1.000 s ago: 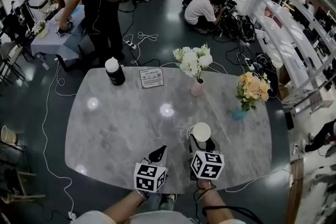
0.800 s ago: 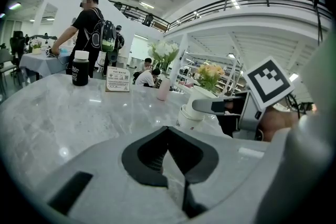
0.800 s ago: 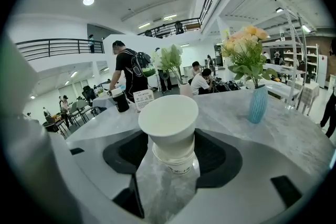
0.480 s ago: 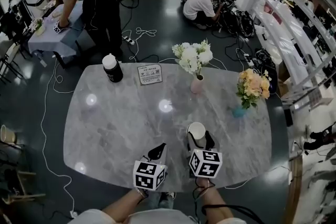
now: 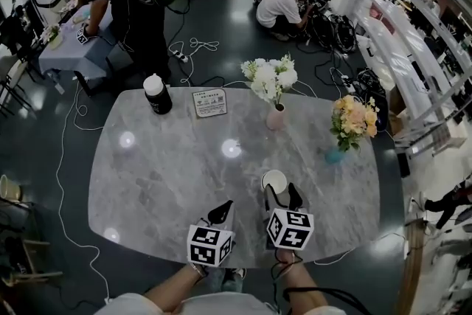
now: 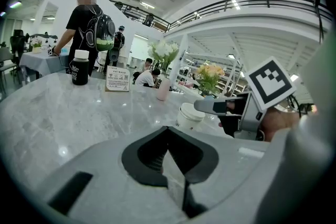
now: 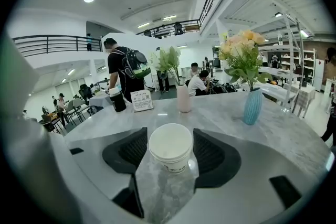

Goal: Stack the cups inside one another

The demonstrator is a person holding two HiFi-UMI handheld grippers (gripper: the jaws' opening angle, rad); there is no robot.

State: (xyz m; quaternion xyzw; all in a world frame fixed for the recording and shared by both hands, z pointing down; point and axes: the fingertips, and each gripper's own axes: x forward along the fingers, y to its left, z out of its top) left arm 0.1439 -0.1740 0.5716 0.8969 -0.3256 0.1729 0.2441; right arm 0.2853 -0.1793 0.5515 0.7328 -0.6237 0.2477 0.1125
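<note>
Our two-handed rig, seen from up top

We've got a grey-shelled left gripper (image 5: 221,213) and right gripper (image 5: 284,196) with black ribbed pads (image 7: 131,150). There's a left marker cube (image 5: 212,246) and a right marker cube (image 5: 289,229), white with black squares. A black cable (image 5: 313,293) trails off the right one, and we're in pale clothing (image 5: 133,305).

No words or numbers can be read here. A small white card (image 5: 209,102) stands just left of the pink vase (image 5: 276,116), but its print is too tiny. The white cup (image 7: 170,147), nearer than the vase, has a little dark mark, too blurry to read.
</note>
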